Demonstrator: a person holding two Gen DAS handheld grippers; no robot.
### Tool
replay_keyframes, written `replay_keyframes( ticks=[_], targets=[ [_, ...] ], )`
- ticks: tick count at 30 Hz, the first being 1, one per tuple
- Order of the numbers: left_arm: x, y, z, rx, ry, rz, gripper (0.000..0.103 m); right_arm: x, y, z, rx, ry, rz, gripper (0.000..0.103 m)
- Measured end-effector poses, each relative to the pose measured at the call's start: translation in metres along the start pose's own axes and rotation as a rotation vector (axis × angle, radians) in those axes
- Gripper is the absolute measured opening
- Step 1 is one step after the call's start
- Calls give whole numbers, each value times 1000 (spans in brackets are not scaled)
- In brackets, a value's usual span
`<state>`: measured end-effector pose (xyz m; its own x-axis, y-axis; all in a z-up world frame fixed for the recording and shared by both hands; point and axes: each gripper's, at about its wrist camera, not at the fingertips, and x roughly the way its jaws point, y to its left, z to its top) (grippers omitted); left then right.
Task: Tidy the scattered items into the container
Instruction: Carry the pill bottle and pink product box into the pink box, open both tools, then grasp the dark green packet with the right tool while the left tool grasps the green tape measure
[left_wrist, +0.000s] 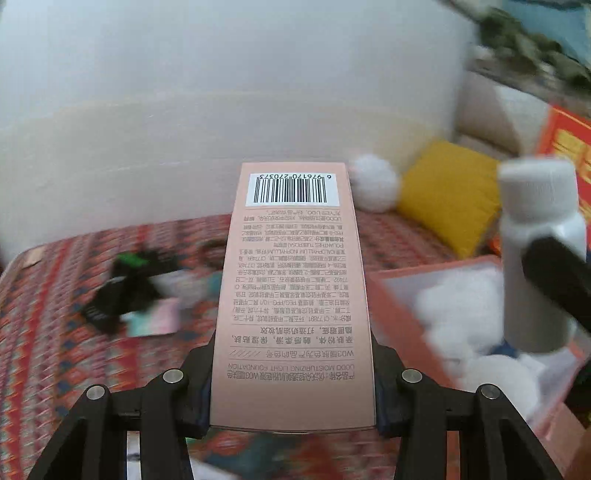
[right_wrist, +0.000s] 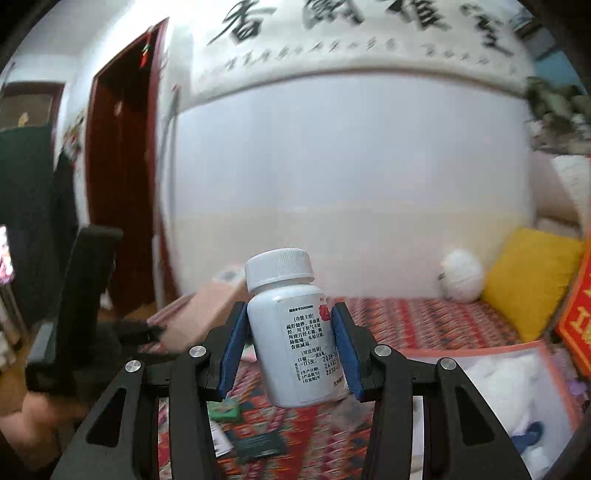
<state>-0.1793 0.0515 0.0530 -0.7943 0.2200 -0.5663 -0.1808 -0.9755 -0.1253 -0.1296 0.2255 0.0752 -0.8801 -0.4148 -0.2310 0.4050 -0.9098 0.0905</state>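
My left gripper (left_wrist: 293, 402) is shut on a tall pink cosmetics box (left_wrist: 293, 295) with a barcode at its far end, held above the patterned cloth. My right gripper (right_wrist: 290, 350) is shut on a white pill bottle (right_wrist: 295, 332) with a ribbed cap, tilted slightly. In the left wrist view that same bottle (left_wrist: 539, 251) hangs over the pink-rimmed container (left_wrist: 402, 299), which holds white fluffy stuff (left_wrist: 461, 310). The container (right_wrist: 554, 365) lies low to the right in the right wrist view. The pink box (right_wrist: 192, 314) shows blurred at the left there.
Small packets lie scattered on the red patterned cloth: a black and green one (left_wrist: 122, 288), a pink-teal one (left_wrist: 155, 321), dark green ones (right_wrist: 258, 443). A yellow cushion (left_wrist: 447, 195), a white pompom (left_wrist: 373, 184) and a red box (right_wrist: 576, 321) stand behind. A white wall lies beyond.
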Motion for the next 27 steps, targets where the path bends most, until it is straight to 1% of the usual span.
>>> replay_keyframes(
  ticks=[2, 3, 5, 8, 11, 13, 14, 15, 16, 17, 18, 19, 22, 24, 26, 27],
  targets=[
    [8, -31, 7, 33, 6, -35, 52, -24, -27, 8, 37, -45, -57, 49],
    [13, -48, 10, 53, 11, -54, 52, -32, -40, 9, 53, -54, -87, 49],
    [20, -81, 16, 90, 25, -81, 52, -48, -71, 11, 92, -65, -152, 49],
    [33, -119, 17, 145, 45, -109, 52, -60, -116, 8, 174, -54, -218, 49],
    [48, -149, 16, 202, 58, -121, 53, -63, -153, 3, 248, -29, -251, 49],
    [57, -164, 15, 241, 62, -113, 53, -52, -176, -2, 287, -7, -232, 49],
    [61, -172, 14, 270, 63, -98, 60, -45, -184, -4, 302, 10, -214, 50],
    [62, -179, 13, 288, 59, -85, 77, -37, -191, -6, 316, 28, -195, 52],
    [63, -182, 11, 306, 51, -75, 85, -33, -197, -7, 337, 31, -186, 59],
    [61, -183, 9, 325, 33, -68, 94, -33, -203, -10, 351, 28, -195, 71],
    [59, -185, 8, 342, 17, -61, 96, -34, -206, -10, 366, 14, -212, 92],
    [57, -184, 8, 352, 7, -54, 96, -34, -206, -13, 372, -2, -220, 95],
    [50, -178, 8, 368, -12, -38, 96, -31, -209, -7, 369, -20, -201, 95],
    [46, -166, 11, 342, -10, -35, 96, -29, -207, -6, 376, -26, -189, 95],
    [43, -150, 14, 296, 2, -43, 96, -24, -201, -5, 380, -13, -168, 95],
    [42, -141, 16, 271, 7, -44, 96, -22, -192, -4, 377, -9, -163, 95]
  ],
)
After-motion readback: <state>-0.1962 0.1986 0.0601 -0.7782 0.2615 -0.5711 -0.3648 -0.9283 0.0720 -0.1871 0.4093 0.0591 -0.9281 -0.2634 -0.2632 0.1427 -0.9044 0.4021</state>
